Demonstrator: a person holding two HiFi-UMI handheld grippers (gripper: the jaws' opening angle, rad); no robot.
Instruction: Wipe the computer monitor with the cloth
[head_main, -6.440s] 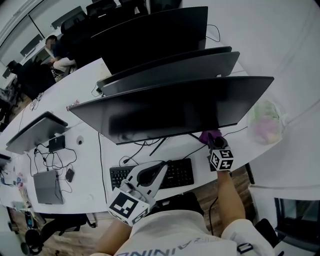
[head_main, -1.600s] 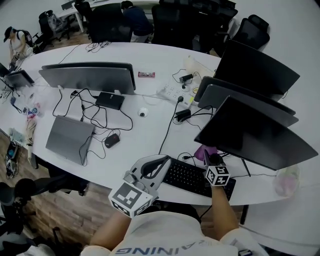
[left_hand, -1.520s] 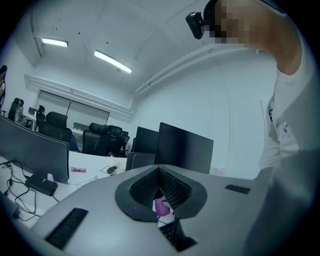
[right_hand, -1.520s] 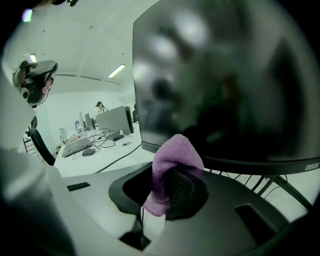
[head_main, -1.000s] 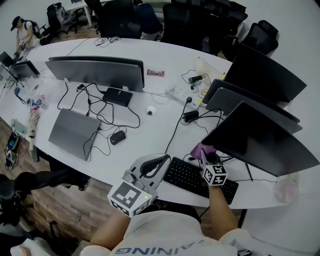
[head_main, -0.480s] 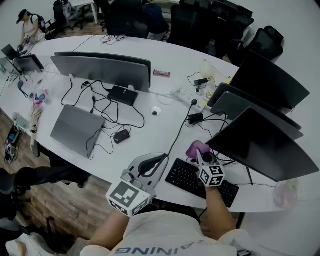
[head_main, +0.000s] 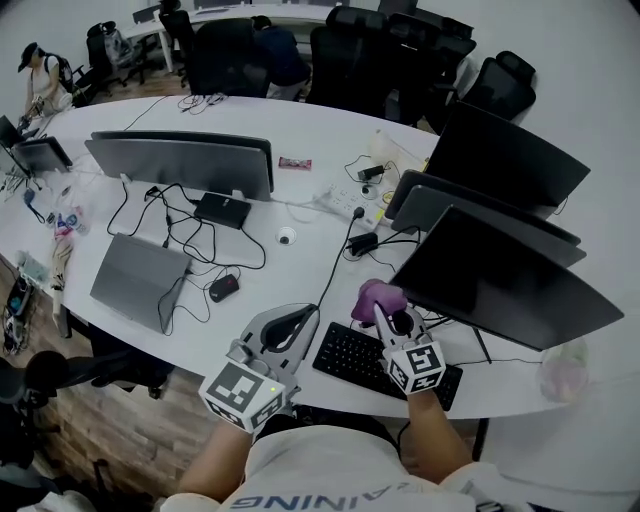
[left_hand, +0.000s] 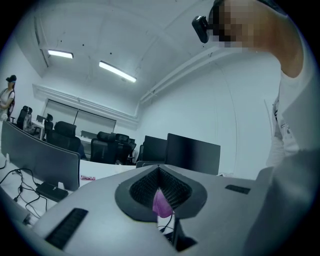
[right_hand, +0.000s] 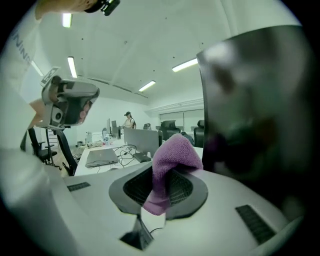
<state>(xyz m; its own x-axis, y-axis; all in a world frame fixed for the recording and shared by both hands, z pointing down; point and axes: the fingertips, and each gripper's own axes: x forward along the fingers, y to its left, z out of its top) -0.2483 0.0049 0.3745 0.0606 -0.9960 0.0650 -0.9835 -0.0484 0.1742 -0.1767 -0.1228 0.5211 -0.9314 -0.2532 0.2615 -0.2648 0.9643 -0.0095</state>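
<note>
Over the desk (head_main: 300, 130), right tongs (head_main: 385, 318) clamp the purple cloth (head_main: 372, 296) beside the monitor (head_main: 500, 285); left tongs (head_main: 298, 322) together.

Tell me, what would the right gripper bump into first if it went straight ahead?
Probably nothing soon. The right gripper, shut on the purple cloth, points just left of the dark monitor, out over the white desk. The cloth might brush the screen's edge; depth is unclear.
</note>
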